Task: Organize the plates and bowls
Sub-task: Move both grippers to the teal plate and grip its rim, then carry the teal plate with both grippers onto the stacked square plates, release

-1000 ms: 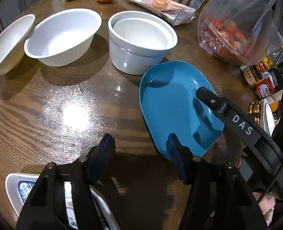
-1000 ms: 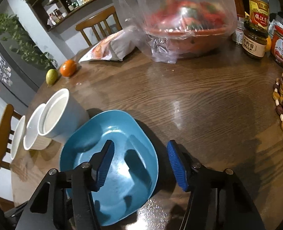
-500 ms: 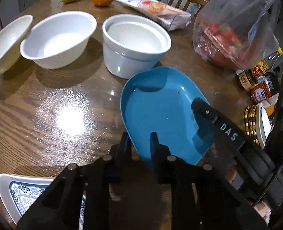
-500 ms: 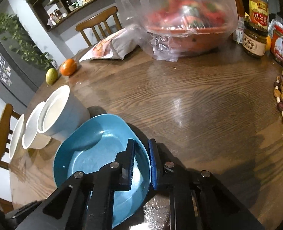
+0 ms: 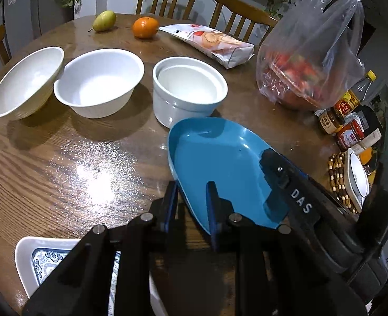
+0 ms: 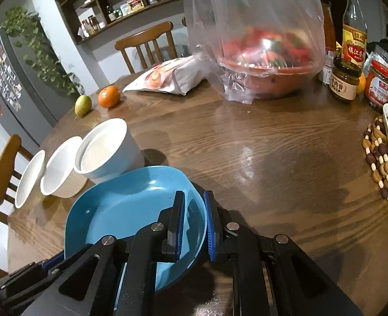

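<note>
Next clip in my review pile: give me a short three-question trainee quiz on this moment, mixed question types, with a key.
1. True or false: both grippers are clamped on the rim of the blue plate.
2. How many white bowls stand in the row behind the blue plate? A) two B) three C) five
3. Fill in: the fruit next to the orange is a ____.

Key
1. True: the left gripper and the right gripper each pinch the rim on opposite sides.
2. B: the shallow bowl, the wide bowl and the straight-sided bowl.
3. Pear.
</note>
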`<control>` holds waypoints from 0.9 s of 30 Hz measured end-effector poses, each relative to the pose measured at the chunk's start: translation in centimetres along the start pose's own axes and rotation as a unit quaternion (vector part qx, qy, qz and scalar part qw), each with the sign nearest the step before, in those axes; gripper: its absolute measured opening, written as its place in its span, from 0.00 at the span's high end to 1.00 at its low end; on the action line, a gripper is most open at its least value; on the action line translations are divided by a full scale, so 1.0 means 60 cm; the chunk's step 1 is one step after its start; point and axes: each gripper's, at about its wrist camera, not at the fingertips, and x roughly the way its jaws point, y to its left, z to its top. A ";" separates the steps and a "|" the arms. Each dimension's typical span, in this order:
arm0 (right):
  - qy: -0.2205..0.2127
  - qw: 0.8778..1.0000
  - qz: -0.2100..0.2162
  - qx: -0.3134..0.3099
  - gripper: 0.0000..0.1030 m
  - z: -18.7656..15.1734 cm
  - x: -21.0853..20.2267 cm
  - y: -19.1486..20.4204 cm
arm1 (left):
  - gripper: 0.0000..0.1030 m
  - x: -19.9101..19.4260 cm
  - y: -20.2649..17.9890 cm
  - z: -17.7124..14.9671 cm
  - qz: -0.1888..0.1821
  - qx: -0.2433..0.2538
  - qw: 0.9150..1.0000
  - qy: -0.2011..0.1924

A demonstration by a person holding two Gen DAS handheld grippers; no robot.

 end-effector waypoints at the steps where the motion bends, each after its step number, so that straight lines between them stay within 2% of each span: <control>1: -0.002 1.000 0.002 0.001 0.83 -0.001 -0.002 0.000 | 0.82 -0.002 0.000 -0.001 0.000 0.000 1.000 -0.002; 12: -0.049 0.998 0.026 -0.020 0.83 -0.041 -0.070 0.035 | 0.82 -0.063 0.022 -0.023 0.010 0.004 0.999 -0.041; 20: -0.057 0.996 0.046 -0.043 0.83 -0.069 -0.107 0.080 | 0.82 -0.119 0.063 -0.047 0.014 -0.008 0.998 -0.059; 27: -0.073 0.994 0.049 -0.065 0.83 -0.091 -0.143 0.120 | 0.82 -0.155 0.097 -0.071 -0.002 -0.022 0.998 -0.062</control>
